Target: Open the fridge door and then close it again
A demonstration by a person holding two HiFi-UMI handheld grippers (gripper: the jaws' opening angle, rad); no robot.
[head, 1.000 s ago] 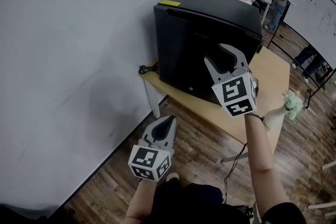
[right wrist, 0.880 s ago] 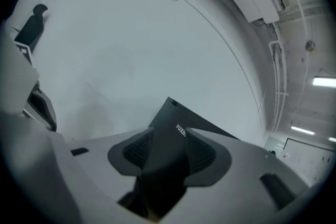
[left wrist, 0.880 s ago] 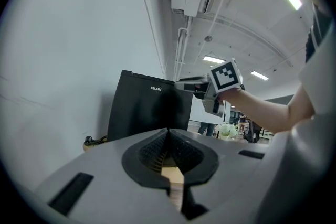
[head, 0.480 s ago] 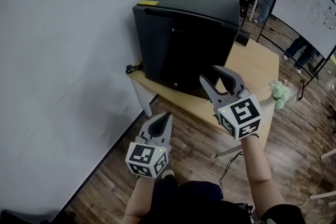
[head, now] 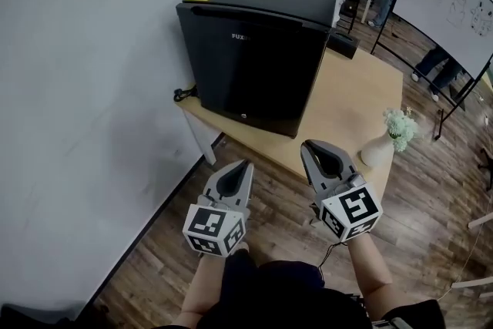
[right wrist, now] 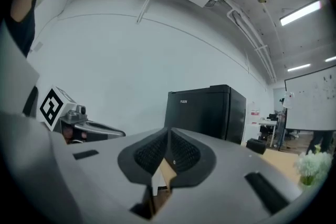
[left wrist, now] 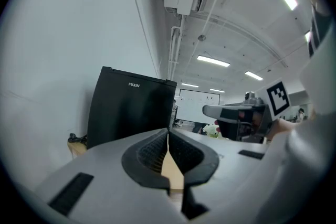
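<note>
Closed black box-shaped mini fridge [head: 258, 50] on pale wooden counter [head: 350, 108]; handle indiscernible; left hand-held gripper [head: 244, 164] closed, empty; right hand-held gripper [head: 309, 143], jaws just closing, empty.

Person is wearing a dark top [head: 285, 293], forearms showing bare. Left grey moulded-plastic two-jaw gripper [head: 242, 166] and right grey moulded-plastic two-jaw gripper [head: 308, 144] are each carrying a white cube with black square markers [head: 216, 229] at the near end. Black ribbed pads [left wrist: 155, 150] are lining the curved jaws, and black rectangular slots [left wrist: 71, 194] are showing on the bodies. Right jaws have just been closing, nothing between them.
</note>
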